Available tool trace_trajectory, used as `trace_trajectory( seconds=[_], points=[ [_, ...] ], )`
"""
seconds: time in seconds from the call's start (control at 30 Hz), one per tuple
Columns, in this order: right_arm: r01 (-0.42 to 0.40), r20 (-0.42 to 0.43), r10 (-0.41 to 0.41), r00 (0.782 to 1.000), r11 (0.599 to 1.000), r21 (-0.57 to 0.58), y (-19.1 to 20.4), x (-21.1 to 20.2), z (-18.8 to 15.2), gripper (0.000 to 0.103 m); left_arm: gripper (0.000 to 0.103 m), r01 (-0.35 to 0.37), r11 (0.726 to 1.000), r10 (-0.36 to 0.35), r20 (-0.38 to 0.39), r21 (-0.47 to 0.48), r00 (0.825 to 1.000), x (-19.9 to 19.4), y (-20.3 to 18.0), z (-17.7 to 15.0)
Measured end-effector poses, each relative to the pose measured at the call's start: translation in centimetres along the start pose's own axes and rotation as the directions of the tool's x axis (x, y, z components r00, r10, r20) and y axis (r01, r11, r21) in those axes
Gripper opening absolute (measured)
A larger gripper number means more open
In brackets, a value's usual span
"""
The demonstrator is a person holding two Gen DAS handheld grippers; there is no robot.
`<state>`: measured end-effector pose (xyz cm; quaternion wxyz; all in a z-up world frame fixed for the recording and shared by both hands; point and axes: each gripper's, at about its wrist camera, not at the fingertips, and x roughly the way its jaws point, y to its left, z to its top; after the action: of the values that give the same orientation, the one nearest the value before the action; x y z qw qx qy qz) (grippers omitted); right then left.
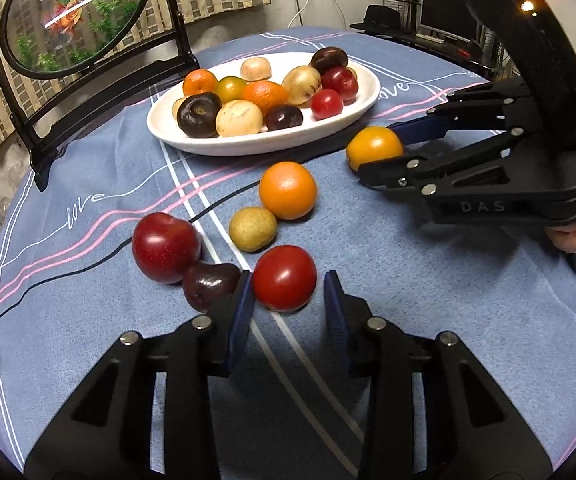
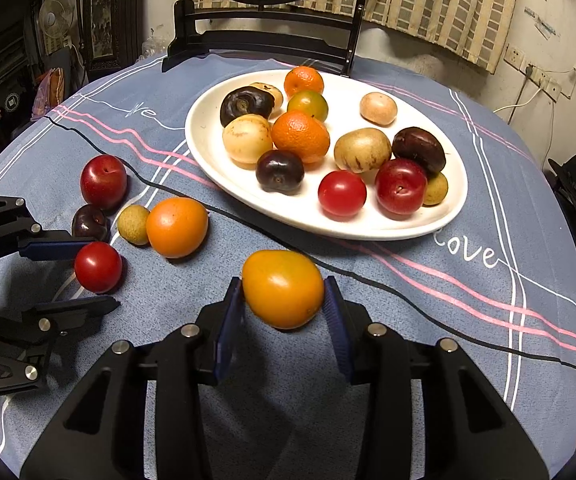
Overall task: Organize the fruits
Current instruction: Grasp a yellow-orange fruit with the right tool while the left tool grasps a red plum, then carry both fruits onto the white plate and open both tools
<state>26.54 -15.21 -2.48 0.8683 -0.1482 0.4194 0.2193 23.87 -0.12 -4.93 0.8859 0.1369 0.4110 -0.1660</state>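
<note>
A red tomato [image 1: 284, 278] lies on the blue cloth, with my left gripper [image 1: 289, 280] shut on it at the pad tips. From the right wrist view this gripper [image 2: 100, 274] comes in from the left around the same tomato [image 2: 98, 267]. My right gripper [image 2: 283, 284] is shut on a yellow-orange fruit [image 2: 282, 288], blue pads against both its sides, low over the cloth. The left wrist view shows that gripper [image 1: 376, 148] and fruit [image 1: 374, 146] just right of the white oval plate [image 1: 192, 140], which holds several fruits.
Loose on the cloth by the tomato lie a red plum [image 1: 166, 246], a dark plum [image 1: 210, 284], a small tan fruit [image 1: 253, 229] and an orange [image 1: 287, 190]. A black chair frame [image 1: 44, 132] stands behind the plate. A hand [image 1: 566, 238] holds the right gripper.
</note>
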Motion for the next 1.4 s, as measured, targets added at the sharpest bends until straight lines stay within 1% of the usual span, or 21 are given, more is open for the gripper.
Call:
trace_trajectory(
  seconds=[0.2,0.27,0.5,0.63,0.77,0.83,0.9,1.0,1.03,1.07,1.17,1.3,1.4],
  points=[
    [0.0,0.0,0.0,1.0,1.0,-0.001,0.0,0.0,0.0,0.041,0.037,0.001,1.0,-0.001,0.001,-0.005,1.0,0.0,0.1,0.0],
    [-0.001,-0.001,0.001,1.0,1.0,0.0,0.0,0.0,0.0,0.041,0.032,0.005,1.0,-0.005,-0.001,-0.018,1.0,0.0,0.3,0.0],
    [-0.01,-0.007,0.01,1.0,1.0,0.005,0.1,-0.2,0.0,0.041,0.032,0.014,0.999,-0.014,0.0,-0.029,1.0,0.1,0.5,0.2],
    [-0.075,-0.005,0.075,0.997,0.997,0.033,-0.2,-0.7,0.1,0.041,0.032,0.033,0.999,-0.033,0.005,-0.04,0.999,-0.1,0.6,0.2],
    [-0.183,0.008,0.183,0.983,0.982,0.035,0.0,-1.7,0.2,0.041,0.031,0.068,0.996,-0.065,0.039,-0.059,0.997,-1.1,1.0,0.5],
    [-0.223,0.029,0.222,0.975,0.974,0.041,-0.1,-2.2,0.4,0.041,0.031,0.083,0.994,-0.078,0.057,-0.077,0.995,-1.7,1.3,0.6],
    [-0.249,0.091,0.241,0.966,0.965,0.081,-0.9,-2.9,0.7,0.041,0.031,0.112,0.984,-0.102,0.08,-0.135,0.992,-2.4,2.1,1.2],
    [-0.235,0.2,0.199,0.959,0.957,0.172,-2.7,-3.7,1.4,0.041,0.031,0.098,0.982,-0.081,0.108,-0.161,0.991,-2.9,2.8,2.7],
    [-0.222,0.232,0.173,0.957,0.953,0.205,-3.3,-3.9,1.5,0.041,0.031,0.069,0.985,-0.05,0.121,-0.155,0.991,-3.0,2.9,3.6],
    [-0.205,0.268,0.137,0.953,0.948,0.242,-4.1,-4.1,1.6,0.041,0.031,0.056,0.987,-0.036,0.127,-0.153,0.991,-3.0,2.9,4.4],
    [-0.173,0.345,0.057,0.937,0.933,0.315,-5.8,-4.8,1.8,0.041,0.031,0.039,0.985,-0.015,0.14,-0.17,0.99,-2.4,3.6,6.7],
    [-0.169,0.411,-0.015,0.912,0.898,0.407,-8.0,-5.0,2.3,0.041,0.031,0.035,0.977,0.001,0.164,-0.212,0.986,-1.4,4.6,10.5],
    [-0.19,0.423,-0.028,0.906,0.865,0.464,-9.8,-4.0,3.6,0.041,0.031,0.018,0.972,0.024,0.177,-0.236,0.984,0.0,5.3,13.7]
  ],
)
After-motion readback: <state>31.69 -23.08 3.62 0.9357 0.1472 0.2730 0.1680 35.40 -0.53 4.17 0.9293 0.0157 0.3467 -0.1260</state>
